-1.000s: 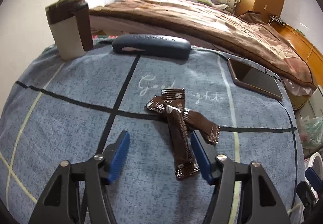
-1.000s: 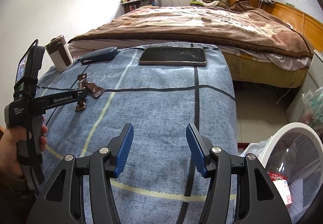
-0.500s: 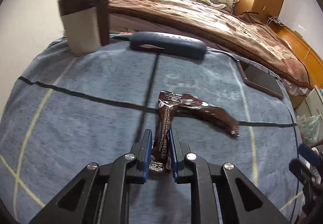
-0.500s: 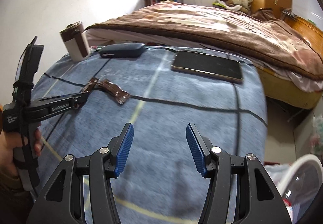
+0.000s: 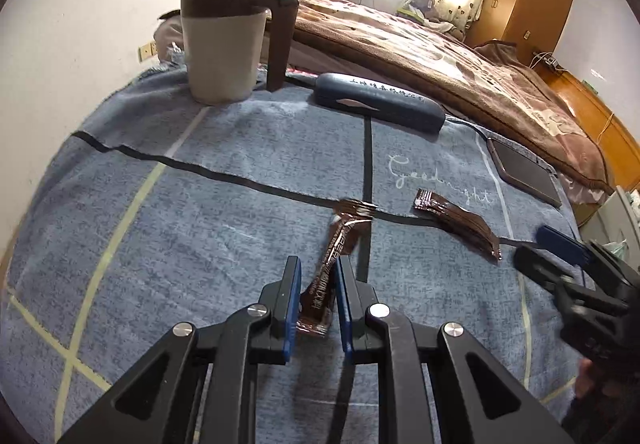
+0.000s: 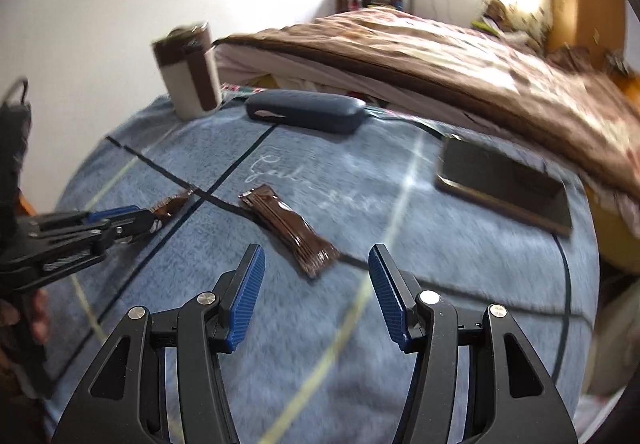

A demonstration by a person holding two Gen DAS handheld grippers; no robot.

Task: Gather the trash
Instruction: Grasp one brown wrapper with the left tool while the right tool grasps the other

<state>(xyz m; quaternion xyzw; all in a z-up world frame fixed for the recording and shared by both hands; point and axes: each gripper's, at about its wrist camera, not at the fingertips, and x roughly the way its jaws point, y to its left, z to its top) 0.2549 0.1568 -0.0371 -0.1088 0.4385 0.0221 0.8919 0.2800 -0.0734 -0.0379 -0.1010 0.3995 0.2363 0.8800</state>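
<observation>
The left tongs (image 5: pixel 318 296) pinch one brown wrapper (image 5: pixel 334 264) by its near end, its far end over the blue cloth (image 5: pixel 240 148) on the bench. The right tongs (image 6: pixel 316 284) stand spread and empty above a second brown wrapper (image 6: pixel 288 228), which lies flat on the cloth near a phone (image 6: pixel 504 184).

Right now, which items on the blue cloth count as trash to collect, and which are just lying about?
Trash to collect:
- brown sachet wrapper, gripped by the left gripper
- second brown sachet wrapper, ahead of the open right gripper

Lying about:
- lidded mug
- dark blue glasses case
- phone
</observation>
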